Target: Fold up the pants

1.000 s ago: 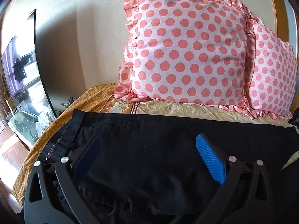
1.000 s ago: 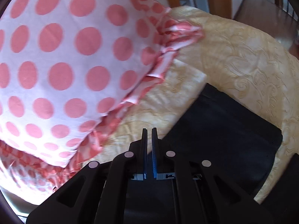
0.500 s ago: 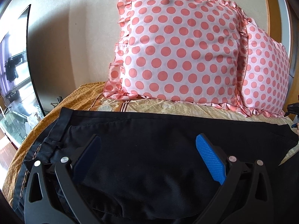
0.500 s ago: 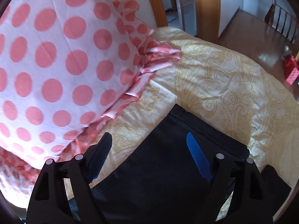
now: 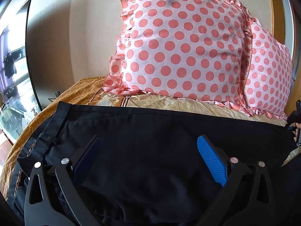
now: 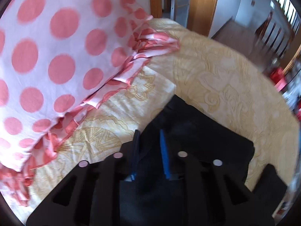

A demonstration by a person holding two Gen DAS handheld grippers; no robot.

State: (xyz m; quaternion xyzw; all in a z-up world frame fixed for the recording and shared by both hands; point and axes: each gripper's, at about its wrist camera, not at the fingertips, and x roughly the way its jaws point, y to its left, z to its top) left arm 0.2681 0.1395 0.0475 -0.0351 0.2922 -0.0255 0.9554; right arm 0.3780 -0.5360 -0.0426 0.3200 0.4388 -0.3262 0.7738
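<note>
The black pants (image 5: 160,141) lie spread across the bed (image 5: 169,103), waistband toward the orange-patterned edge on the left, the legs running off to the right below the two pink polka-dot pillows (image 5: 178,47) that lean against the wall.

The left gripper (image 5: 148,150) hangs over the seat of the pants with its jaws spread wide, the blue pads (image 5: 212,162) well apart and nothing pinched between them (the cloth simply lies underneath).

Over at the far end, the right gripper (image 6: 148,150) points steeply down at the hem end of a pant leg (image 6: 197,131), which rests on the pale yellow bedspread (image 6: 216,75) just beside the frilled corner of a pillow (image 6: 56,56). Its jaws are closing, with only a narrow gap left, and a fold of the black cloth sits between the pads. The view is blurred, so I cannot tell whether the pads press on it yet. In the left view, that gripper and a bit of the person's hand (image 5: 298,130) show at the right edge.
</note>
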